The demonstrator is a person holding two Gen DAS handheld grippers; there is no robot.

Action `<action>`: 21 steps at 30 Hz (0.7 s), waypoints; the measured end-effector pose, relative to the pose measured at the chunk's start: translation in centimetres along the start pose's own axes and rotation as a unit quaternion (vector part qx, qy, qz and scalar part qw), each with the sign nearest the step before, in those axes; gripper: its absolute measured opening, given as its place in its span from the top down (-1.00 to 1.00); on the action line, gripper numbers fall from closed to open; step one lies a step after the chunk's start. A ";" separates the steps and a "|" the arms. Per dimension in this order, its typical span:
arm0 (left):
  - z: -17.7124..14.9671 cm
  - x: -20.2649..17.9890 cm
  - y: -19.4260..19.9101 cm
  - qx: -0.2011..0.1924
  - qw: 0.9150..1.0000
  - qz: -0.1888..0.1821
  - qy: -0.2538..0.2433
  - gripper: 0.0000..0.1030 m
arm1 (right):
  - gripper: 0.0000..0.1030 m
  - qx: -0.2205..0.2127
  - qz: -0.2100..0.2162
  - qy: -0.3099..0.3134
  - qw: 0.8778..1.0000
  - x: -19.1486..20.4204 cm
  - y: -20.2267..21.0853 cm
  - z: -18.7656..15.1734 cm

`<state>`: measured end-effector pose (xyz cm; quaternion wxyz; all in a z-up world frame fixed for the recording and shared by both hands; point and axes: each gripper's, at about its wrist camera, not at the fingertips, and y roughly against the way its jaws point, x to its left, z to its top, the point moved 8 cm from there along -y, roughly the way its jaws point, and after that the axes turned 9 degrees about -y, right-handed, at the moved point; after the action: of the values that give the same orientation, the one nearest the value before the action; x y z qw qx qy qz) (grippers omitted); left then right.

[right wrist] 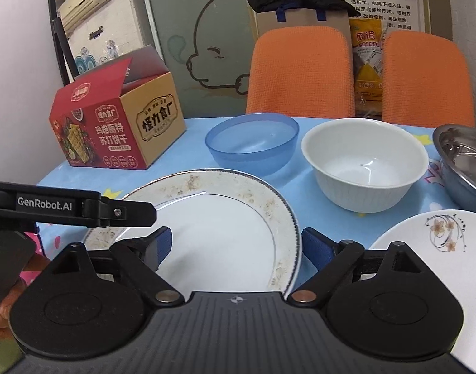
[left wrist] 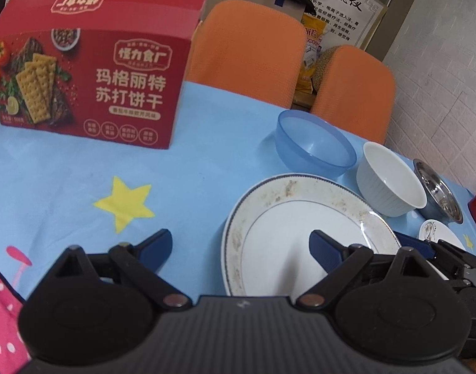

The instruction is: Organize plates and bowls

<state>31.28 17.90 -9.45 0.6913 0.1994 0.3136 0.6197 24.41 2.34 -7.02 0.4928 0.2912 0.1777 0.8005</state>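
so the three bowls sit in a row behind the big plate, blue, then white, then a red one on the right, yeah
Not quite: the bowl on the right is a steel bowl, not red, as the right wrist view shows. The blue bowl and the white bowl do sit in a row behind the big plate.

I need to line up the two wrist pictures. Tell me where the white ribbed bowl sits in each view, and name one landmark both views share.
Left wrist view: the white ribbed bowl stands at the right, beyond the large plate, right of the blue bowl.
Right wrist view: the white ribbed bowl stands right of centre, between the blue bowl and the steel bowl.
Shared landmark: the red cracker box, at the left in both.
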 end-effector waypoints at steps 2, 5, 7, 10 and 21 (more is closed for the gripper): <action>-0.2 -0.3 0.0 -0.001 1.000 0.005 -0.012 -0.80 | -1.00 0.001 -0.009 0.013 1.000 0.2 -0.1 -0.3; -0.3 -0.8 -0.2 -0.001 1.000 0.005 -0.031 -0.80 | -1.00 0.014 -0.018 0.055 0.998 1.0 -0.5 -1.2; -0.5 -1.2 -0.3 -0.004 0.999 0.009 -0.046 -0.80 | -1.00 0.018 -0.024 0.073 0.997 1.4 -0.6 -1.7; -0.8 -1.8 -0.6 -0.006 0.997 0.028 -0.078 -0.75 | -1.00 0.024 -0.021 0.069 0.997 1.1 -0.4 -1.6; -0.4 -2.6 -0.8 -0.002 0.998 0.014 -0.066 -0.37 | -0.98 -0.019 -0.049 0.058 0.997 1.3 1.2 -0.7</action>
<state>31.49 15.13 -9.81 0.7022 0.2426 0.2631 0.6155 22.70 2.92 -6.47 0.5253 0.2263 0.2048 0.7943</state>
